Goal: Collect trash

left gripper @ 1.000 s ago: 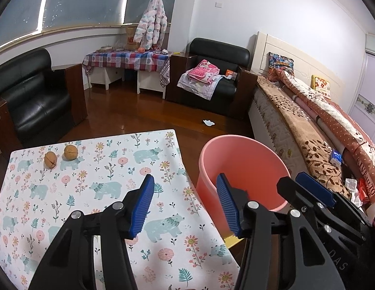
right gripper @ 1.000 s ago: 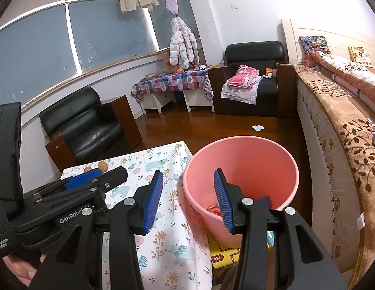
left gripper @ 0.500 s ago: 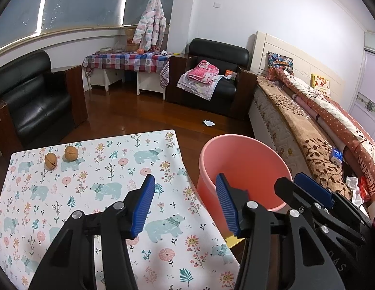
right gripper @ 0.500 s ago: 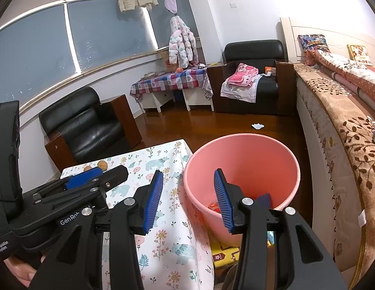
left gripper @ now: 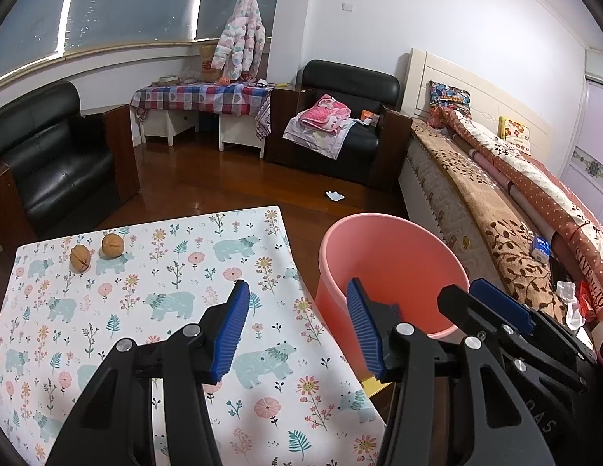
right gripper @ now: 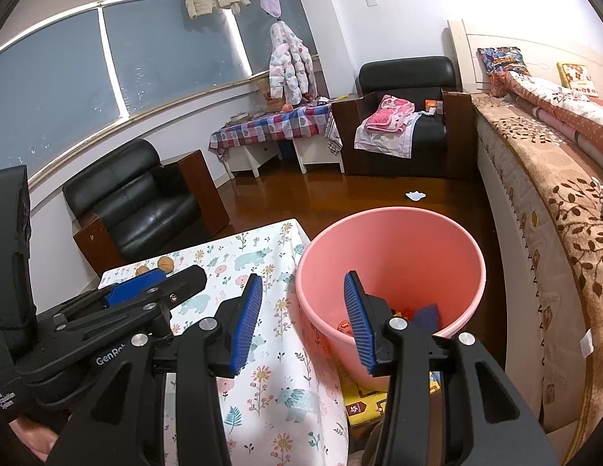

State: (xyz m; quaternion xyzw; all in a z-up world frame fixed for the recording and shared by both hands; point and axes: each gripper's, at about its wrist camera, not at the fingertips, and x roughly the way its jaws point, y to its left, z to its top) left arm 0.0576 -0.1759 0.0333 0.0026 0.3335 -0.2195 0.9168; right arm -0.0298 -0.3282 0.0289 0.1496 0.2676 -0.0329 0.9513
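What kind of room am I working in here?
Most likely a lived-in home bedroom: a bed with quilts along one wall, black leather armchairs, and a puffer jacket hung by the window.

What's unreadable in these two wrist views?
- Pink bucket contents: right wrist view, mostly hidden behind the right claw.
- Bucket floor: left wrist view, blocked by its near wall and the left claw.
- White scrap on the floor: too small to identify.

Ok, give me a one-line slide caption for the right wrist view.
Open right claw above the pink bucket, wrappers inside, beside the floral table.
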